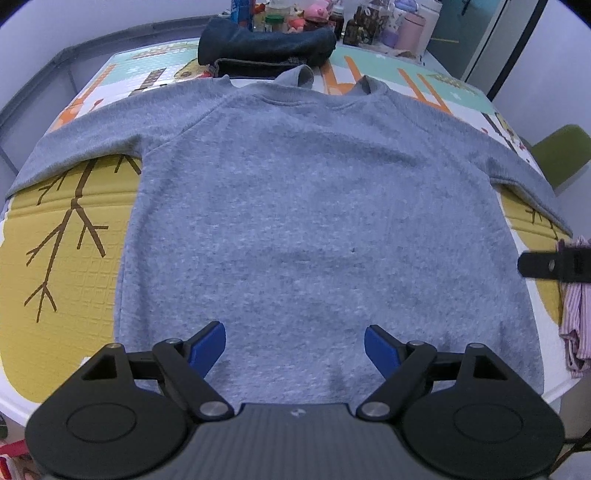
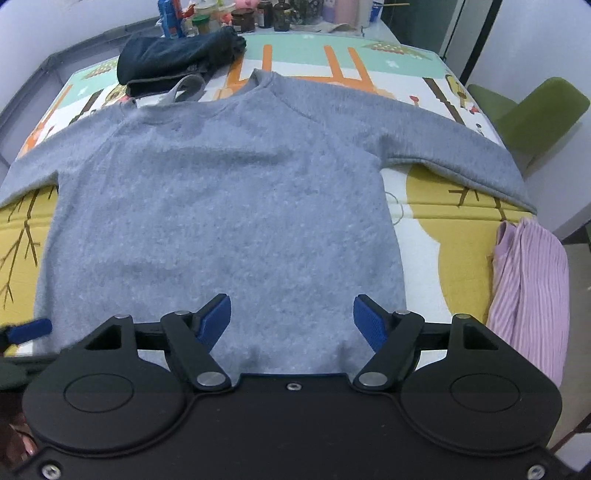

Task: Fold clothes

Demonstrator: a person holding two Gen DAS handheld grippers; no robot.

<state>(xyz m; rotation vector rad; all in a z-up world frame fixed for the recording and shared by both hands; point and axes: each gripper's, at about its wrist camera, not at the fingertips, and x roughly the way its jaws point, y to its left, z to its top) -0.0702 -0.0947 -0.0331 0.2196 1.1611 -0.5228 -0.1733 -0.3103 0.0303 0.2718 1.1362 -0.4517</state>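
Blue-padded left gripper (image 1: 294,347) is hovering over the near hem of the grey sweatshirt (image 1: 314,221), its jaws standing wide apart with nothing between them but bare fabric below. Right gripper (image 2: 291,320) is hanging likewise over the hem further right, jaws parted, pads not pressing on the cloth.

Sweatshirt is lying flat on the patterned play mat (image 1: 66,236), collar far, hem near, both sleeves spreading outward left and right.

Left wrist view is showing the whole left sleeve running out over the yellow tree print; the right sleeve is running to the frame's edge. At its right edge a black finger of the other gripper is poking in, blurred.

Right wrist view is showing the right sleeve in full, its cuff reaching the mat's right edge. Striped pink garment (image 2: 528,291) is lying bunched just right of the sweatshirt, near the mat's edge; the left view is catching only a sliver of it. Green chair (image 2: 532,110) is sitting beyond the right edge, plainer here.

Dark folded garment (image 1: 266,46) is lying at the far side, just beyond the collar. Clutter of bottles and jars (image 1: 306,18) is standing behind it.
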